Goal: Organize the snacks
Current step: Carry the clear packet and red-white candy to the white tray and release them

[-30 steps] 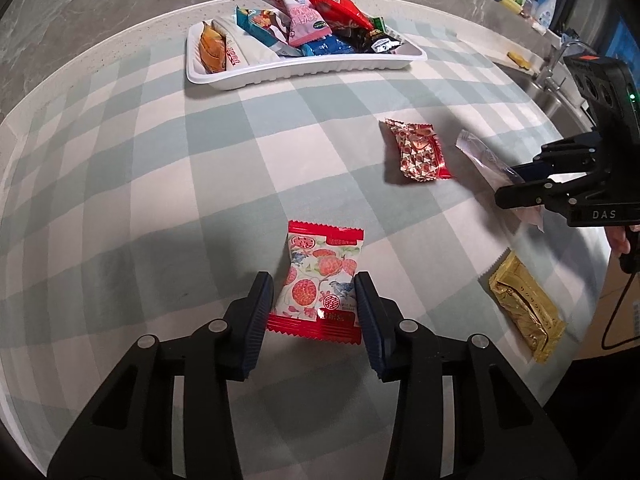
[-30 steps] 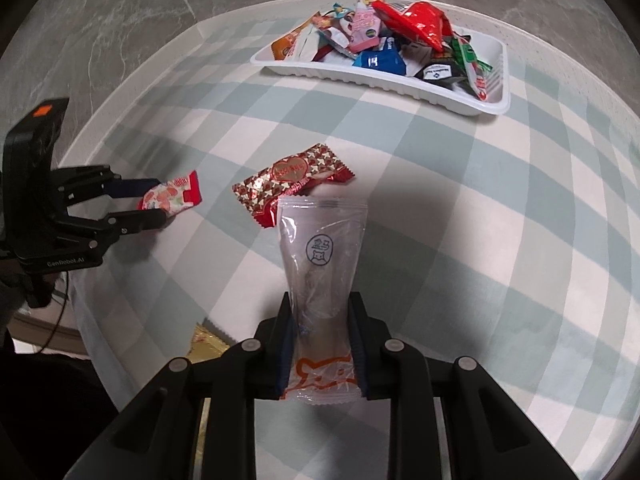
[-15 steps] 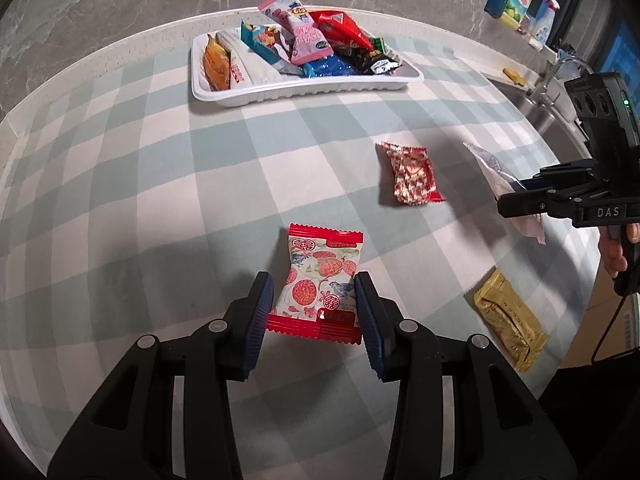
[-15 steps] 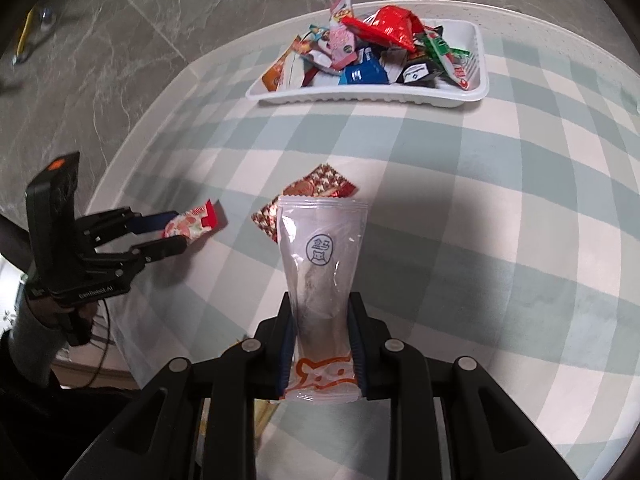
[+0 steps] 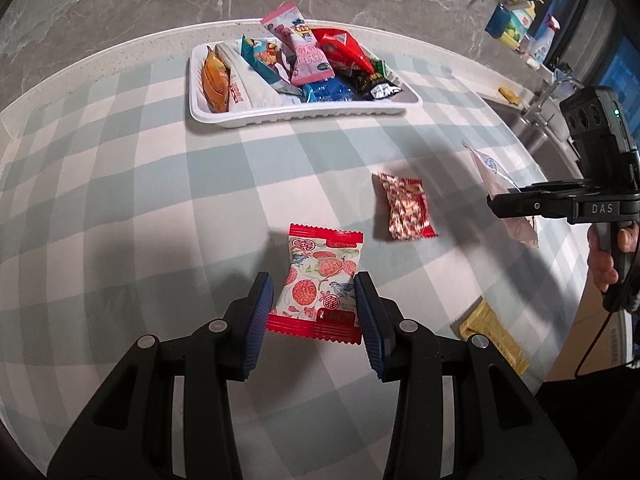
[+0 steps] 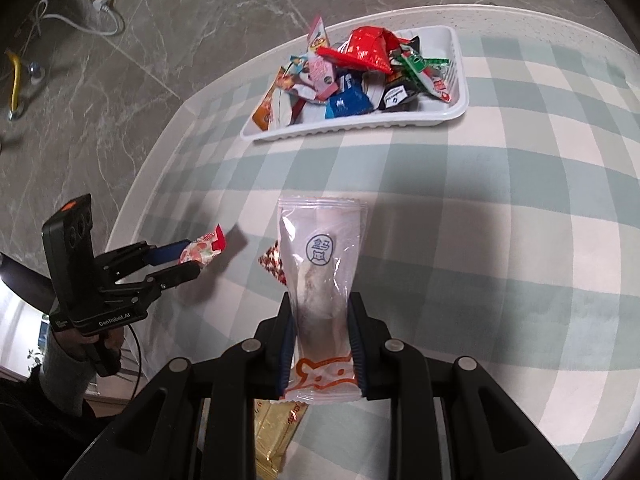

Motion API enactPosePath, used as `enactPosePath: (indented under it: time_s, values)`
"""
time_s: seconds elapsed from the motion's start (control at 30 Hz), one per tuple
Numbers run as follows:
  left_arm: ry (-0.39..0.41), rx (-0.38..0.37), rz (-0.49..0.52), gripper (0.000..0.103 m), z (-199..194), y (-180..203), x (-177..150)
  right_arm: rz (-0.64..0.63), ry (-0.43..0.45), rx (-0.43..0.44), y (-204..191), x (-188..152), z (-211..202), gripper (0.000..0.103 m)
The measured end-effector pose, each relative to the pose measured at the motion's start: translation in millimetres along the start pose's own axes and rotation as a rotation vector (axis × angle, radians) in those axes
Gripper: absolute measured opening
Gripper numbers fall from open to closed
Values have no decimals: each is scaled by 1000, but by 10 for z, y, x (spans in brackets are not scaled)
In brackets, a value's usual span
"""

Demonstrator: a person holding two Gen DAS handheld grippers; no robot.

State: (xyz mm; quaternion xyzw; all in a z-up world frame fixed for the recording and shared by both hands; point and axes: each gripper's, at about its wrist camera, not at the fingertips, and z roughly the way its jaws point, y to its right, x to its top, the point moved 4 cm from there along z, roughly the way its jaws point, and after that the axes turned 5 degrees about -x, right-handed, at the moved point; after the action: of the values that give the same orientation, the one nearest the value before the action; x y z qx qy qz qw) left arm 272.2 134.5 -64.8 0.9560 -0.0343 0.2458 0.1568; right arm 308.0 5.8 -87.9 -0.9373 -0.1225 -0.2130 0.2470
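Above desk (image 5: 120,208) | left claw (image 5: 316,304) grips flowered packet (image 5: 320,276) | right claw (image 6: 320,332) clamps clear packet (image 6: 320,264) | tray (image 5: 304,114) well filled | two packets left: red-patterned (image 5: 406,206), gold (image 5: 496,336)

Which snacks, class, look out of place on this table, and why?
Two packets lie loose on the checked cloth, away from the white tray that holds the rest: a red-and-white patterned one mid-table and a gold one at the near edge, partly overhanging. Nothing looks spilled or torn.
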Motion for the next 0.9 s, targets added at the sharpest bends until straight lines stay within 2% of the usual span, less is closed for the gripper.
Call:
enactPosePath:
  time_s: [0.5, 0.9]
  values:
    - [44, -69, -65, 39, 41, -133, 527, 36, 50, 9, 88, 487, -60, 27]
    - [93, -98, -118, 39, 127, -348, 1220, 67, 90, 10, 299, 1017, 1, 27]
